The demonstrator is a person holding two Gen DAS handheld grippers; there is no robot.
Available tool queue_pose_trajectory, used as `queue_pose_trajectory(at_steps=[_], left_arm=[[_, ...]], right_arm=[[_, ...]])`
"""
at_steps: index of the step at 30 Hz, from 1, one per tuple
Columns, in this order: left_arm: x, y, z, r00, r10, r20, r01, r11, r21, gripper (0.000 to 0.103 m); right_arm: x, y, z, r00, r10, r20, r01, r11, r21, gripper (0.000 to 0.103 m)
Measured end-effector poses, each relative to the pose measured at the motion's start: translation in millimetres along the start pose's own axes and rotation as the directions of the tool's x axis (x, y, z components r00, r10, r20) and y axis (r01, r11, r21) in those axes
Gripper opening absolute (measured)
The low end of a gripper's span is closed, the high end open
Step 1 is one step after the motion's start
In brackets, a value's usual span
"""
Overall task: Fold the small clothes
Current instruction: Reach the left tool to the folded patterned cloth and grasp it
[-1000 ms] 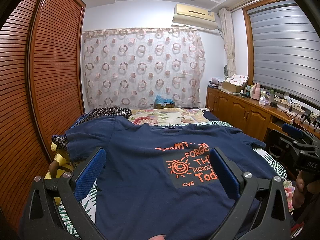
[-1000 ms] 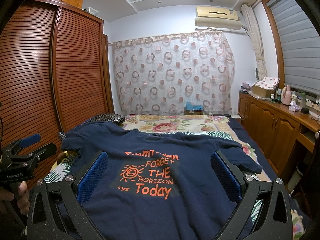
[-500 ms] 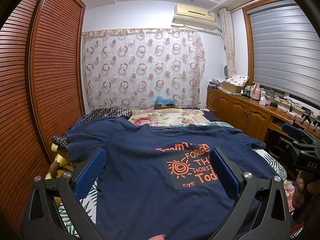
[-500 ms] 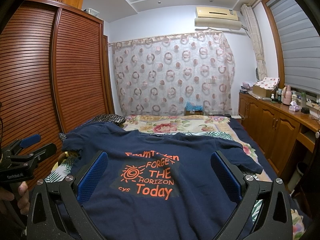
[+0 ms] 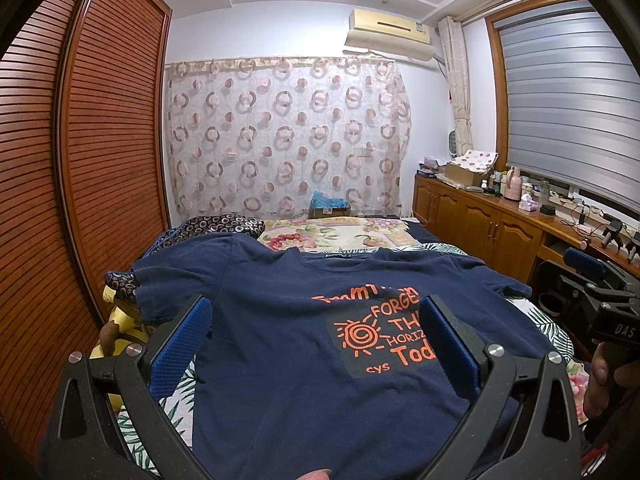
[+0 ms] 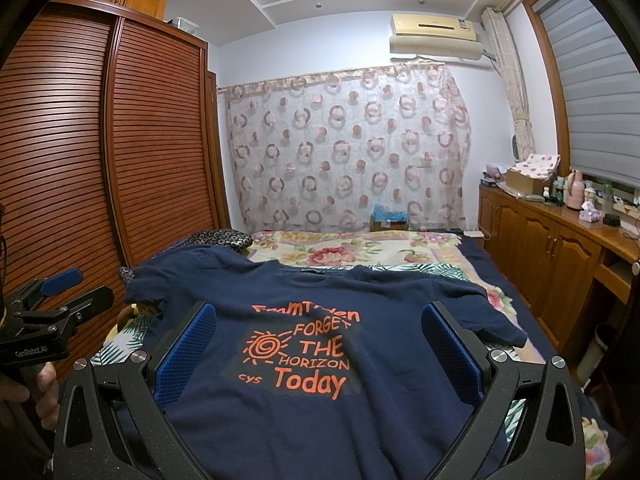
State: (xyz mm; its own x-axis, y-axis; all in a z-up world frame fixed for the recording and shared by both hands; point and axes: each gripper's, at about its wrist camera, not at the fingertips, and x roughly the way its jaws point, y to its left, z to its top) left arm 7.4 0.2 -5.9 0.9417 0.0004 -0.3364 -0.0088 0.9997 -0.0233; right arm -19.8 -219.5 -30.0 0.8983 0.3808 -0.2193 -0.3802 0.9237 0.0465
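1. The navy T-shirt [image 6: 360, 412] lies flat, print up, on the bed [image 6: 360, 246].
2. Both the left tongs [image 5: 316, 344] and right tongs [image 6: 320, 352] hover spread and hold nothing.
3. Best to pinch one sleeve edge and the hem together, then fold inward evenly.

Left gripper [image 5: 316, 340] and right gripper [image 6: 318, 344] — jaws spread wide.

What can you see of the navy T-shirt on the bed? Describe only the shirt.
The navy T-shirt lies spread flat, front up, on the bed, collar toward the far end, both short sleeves out to the sides. It looks like soft cotton knit, lightly wrinkled. An orange print shows a spiral sun and words including "FORGET THE HORIZON Today". It is unfolded. Both tools are open and grip nothing.
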Motion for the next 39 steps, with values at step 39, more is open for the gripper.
queue_pose_trajectory(at_steps=[39], left_arm=[[113, 185, -26, 0.951, 0.064, -0.303, -0.112, 0.983, -0.145, 0.077]], right_arm=[[140, -11, 0, 0.926, 0.189, -0.327, -0.226, 0.971, -0.079, 0.101]])
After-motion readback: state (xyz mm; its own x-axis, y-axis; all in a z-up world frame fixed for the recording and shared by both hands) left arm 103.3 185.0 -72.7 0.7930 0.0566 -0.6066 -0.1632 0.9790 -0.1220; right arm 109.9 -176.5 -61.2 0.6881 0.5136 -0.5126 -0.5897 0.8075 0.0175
